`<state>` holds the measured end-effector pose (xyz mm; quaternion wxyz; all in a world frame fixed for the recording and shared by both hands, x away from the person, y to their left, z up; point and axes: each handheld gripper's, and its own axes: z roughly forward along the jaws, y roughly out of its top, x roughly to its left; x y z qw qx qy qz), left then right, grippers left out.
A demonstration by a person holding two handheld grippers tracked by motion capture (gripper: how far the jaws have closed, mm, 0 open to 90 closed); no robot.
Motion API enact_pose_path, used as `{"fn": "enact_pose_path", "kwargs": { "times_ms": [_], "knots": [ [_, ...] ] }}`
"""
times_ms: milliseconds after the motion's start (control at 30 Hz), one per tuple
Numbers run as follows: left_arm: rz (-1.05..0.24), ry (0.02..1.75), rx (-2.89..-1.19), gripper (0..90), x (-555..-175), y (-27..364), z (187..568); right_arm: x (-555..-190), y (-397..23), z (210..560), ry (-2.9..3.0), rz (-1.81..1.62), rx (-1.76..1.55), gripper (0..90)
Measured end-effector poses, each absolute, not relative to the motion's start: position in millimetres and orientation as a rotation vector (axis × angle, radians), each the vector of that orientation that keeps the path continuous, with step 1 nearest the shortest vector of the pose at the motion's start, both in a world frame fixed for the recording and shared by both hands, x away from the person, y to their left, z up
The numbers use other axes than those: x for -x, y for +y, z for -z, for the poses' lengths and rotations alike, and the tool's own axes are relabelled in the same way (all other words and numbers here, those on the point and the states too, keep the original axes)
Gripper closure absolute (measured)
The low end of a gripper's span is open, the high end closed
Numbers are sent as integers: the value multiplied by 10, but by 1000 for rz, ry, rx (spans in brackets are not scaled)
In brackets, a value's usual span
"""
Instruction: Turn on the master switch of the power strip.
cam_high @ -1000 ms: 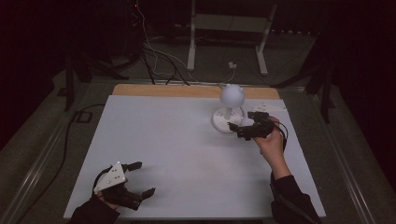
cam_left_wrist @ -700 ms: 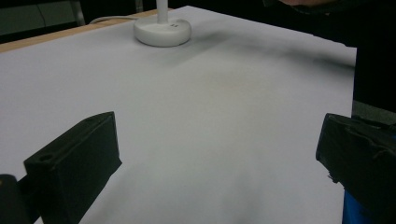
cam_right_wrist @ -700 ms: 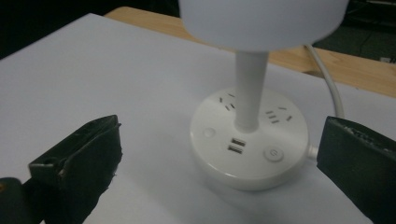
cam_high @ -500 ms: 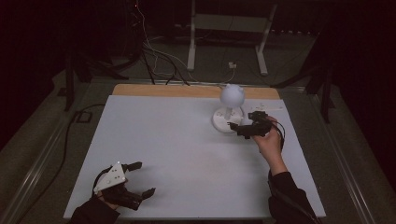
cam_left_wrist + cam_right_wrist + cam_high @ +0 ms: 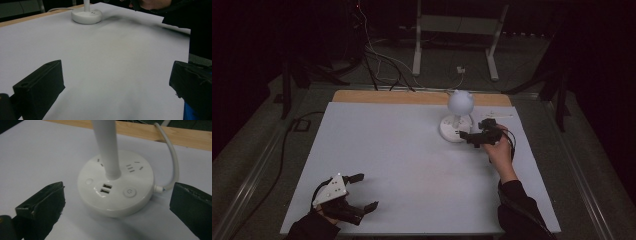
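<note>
High view: a white, matte sheet covers a rectangular table (image 5: 412,150), with a strip of bare pale wood along its far edge, in a dark room. At about 1 o'clock from the table's middle stands a small white desk lamp (image 5: 457,120) with a flat round base, a slim upright stem and a ball-shaped head. The right gripper (image 5: 471,134), black and angular, is held in the person's right hand (image 5: 499,150) just beside the lamp base at its 4 o'clock side, jaws spread wide. The left gripper (image 5: 362,192) rests near the table's 7 o'clock corner, carrying a grey three-cornered plate, its jaws also spread apart with nothing between them. In the right gripper view the lamp base (image 5: 116,187) lies between and beyond the two blocky black jaws without touching them; its glossy plastic top shows two USB ports (image 5: 106,188), a round power button (image 5: 129,192), a smaller round button and several socket slots. A smooth white cable (image 5: 172,162) curves out of the base at 3 o'clock. In the left gripper view the base (image 5: 86,16) sits far off at 11 o'clock across bare white sheet
</note>
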<state>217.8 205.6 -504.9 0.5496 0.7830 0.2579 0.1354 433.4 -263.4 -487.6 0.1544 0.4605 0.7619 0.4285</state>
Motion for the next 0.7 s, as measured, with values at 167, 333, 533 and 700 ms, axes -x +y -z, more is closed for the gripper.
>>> {"fn": "enact_pose_path", "kwargs": {
  "times_ms": [167, 333, 533, 700],
  "knots": [
    [-320, 611, -1857, 1, -2180, 2056, 5051, -4381, -2624, 4925, 2192, -1198, -1303, 0],
    [-319, 611, -1857, 1, -2180, 2057, 5050, -4430, -2586, 4973, 2148, -1159, -1338, 0],
    [-317, 612, -1858, 1, -2181, 2056, 5052, -4461, -2562, 4970, 2116, -1156, -1382, 26],
    [-316, 611, -1860, 1, -2182, 2056, 5053, -4441, -2531, 4948, 2101, -1153, -1381, 97]
  ]
}}
